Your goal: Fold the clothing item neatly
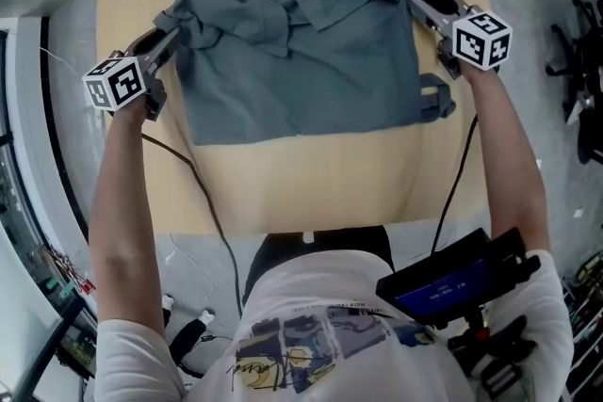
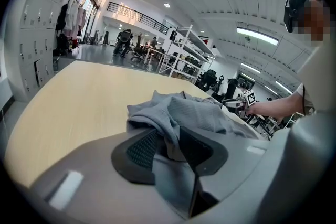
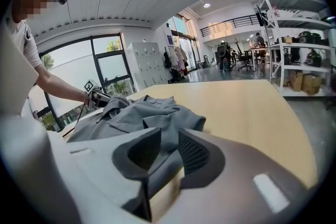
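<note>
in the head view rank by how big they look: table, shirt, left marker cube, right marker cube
1. table
2. shirt
3. left marker cube and right marker cube look about alike, so unranked

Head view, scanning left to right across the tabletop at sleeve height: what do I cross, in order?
From the left: left hand-held gripper → grey shirt → right hand-held gripper.
</note>
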The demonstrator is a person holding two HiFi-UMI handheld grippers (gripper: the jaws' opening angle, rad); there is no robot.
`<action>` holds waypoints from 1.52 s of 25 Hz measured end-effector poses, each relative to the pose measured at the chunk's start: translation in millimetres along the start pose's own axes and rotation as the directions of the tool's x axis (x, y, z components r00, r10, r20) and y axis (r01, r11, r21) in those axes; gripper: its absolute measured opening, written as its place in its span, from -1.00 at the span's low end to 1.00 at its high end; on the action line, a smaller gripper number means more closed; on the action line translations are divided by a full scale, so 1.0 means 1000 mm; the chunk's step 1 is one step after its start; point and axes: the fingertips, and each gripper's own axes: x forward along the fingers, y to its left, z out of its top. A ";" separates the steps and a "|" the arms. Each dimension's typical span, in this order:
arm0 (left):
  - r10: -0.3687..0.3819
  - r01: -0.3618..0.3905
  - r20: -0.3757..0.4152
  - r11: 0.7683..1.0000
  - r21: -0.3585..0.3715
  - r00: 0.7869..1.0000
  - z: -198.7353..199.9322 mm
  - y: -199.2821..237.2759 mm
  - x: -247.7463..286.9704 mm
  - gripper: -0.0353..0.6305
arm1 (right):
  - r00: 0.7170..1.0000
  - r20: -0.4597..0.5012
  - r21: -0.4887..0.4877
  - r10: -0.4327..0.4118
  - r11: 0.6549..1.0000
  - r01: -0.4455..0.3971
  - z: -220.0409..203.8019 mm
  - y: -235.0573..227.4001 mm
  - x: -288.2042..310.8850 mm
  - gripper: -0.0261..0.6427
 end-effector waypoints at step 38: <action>-0.148 0.114 0.127 0.963 0.243 0.981 -0.154 -0.162 -0.318 -0.59 | 0.969 0.025 -0.080 -0.246 0.966 0.247 -0.079 0.382 -0.187 -0.65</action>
